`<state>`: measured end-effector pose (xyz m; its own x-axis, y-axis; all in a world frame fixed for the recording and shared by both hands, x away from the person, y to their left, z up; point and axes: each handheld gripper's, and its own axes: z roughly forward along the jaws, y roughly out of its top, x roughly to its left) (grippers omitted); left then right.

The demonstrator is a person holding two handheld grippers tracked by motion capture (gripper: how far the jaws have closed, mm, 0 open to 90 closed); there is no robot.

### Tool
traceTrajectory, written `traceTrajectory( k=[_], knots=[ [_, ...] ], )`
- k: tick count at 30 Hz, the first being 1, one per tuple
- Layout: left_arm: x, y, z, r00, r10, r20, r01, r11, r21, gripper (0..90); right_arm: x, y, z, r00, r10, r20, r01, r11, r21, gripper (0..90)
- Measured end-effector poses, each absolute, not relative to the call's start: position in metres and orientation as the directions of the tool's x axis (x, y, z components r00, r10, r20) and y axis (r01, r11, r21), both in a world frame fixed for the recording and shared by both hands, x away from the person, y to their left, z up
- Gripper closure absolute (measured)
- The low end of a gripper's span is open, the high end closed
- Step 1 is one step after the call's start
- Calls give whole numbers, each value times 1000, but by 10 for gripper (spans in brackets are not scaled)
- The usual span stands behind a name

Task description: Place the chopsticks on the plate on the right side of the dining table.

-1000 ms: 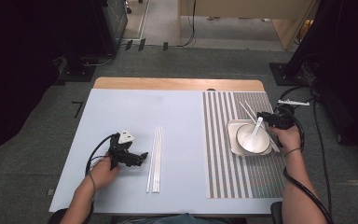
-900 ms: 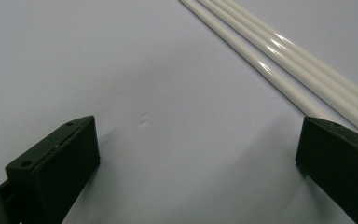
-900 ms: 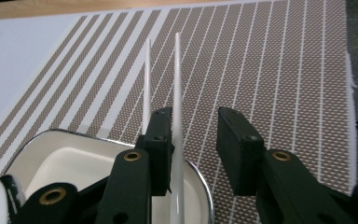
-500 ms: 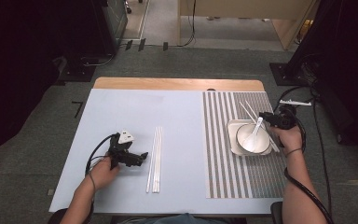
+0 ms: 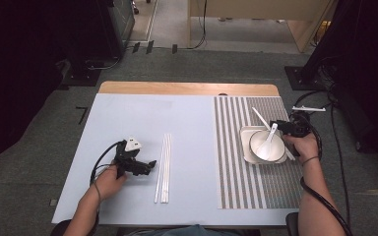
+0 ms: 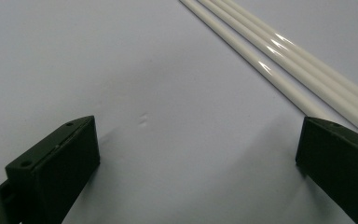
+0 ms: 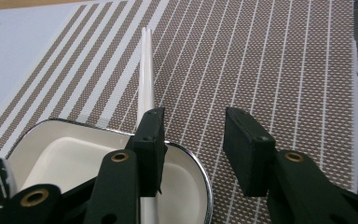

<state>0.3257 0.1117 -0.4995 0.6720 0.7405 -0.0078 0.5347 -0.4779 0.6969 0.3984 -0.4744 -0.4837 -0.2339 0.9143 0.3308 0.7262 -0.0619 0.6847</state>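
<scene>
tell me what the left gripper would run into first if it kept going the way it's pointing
Most likely the white chopsticks: the left gripper points across the blue mat toward them, jaws open, bare mat between. Depth is hard to judge.

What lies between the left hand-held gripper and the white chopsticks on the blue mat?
Nothing: in the high view only bare blue mat separates the left hand-held gripper from the white chopsticks. The left gripper view shows them beside its open jaws, untouched.

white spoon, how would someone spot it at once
Look at the brown striped placemat on the table's right side. On it a square white plate holds a white bowl; the white spoon leans inside it, broad and short unlike the thin chopsticks alongside.
</scene>
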Motion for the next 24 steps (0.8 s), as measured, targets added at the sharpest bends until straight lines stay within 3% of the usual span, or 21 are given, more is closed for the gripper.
traceTrajectory(
  k=[24],
  knots=[
    [326, 112, -499, 672, 741, -7, 535, -478, 697, 0, 400, -473, -486, -223, 910, 348, 732, -79, 677, 576]
  ],
)
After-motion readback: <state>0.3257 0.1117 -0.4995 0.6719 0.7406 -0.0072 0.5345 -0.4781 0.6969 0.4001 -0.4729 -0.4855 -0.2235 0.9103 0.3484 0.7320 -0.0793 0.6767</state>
